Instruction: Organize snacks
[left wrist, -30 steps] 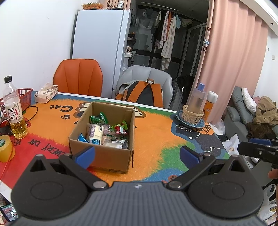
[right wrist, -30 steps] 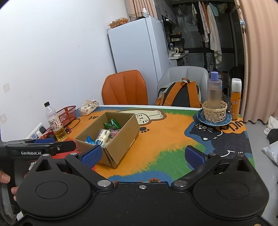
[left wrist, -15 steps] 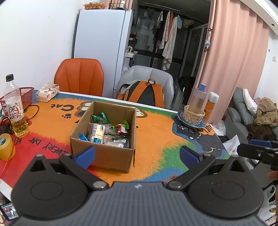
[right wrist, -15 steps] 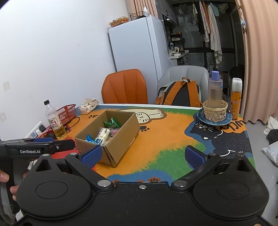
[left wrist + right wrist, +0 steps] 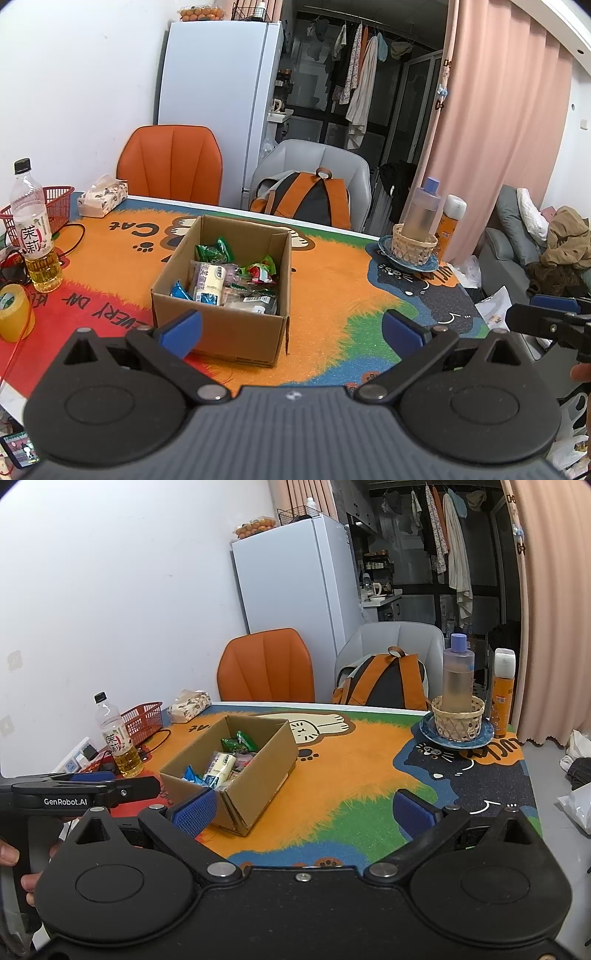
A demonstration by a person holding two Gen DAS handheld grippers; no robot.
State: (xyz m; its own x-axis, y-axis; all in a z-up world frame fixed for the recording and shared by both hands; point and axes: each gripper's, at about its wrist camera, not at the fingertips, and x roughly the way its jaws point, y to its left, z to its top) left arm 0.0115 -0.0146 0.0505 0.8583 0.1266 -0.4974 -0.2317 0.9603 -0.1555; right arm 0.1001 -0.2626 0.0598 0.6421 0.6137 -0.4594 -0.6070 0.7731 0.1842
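Home: fridge, hanging clothes

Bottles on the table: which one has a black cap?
The tea bottle by the red basket, part full of yellow liquid. The basket bottle has a purple cap; the orange one a white cap.

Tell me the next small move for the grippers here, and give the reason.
Probably bring the left gripper forward and down over the cardboard box. Both it and the right gripper hold nothing, jaws wide open, short of the box. The snack packets all lie inside, and the box sits nearer the left gripper.
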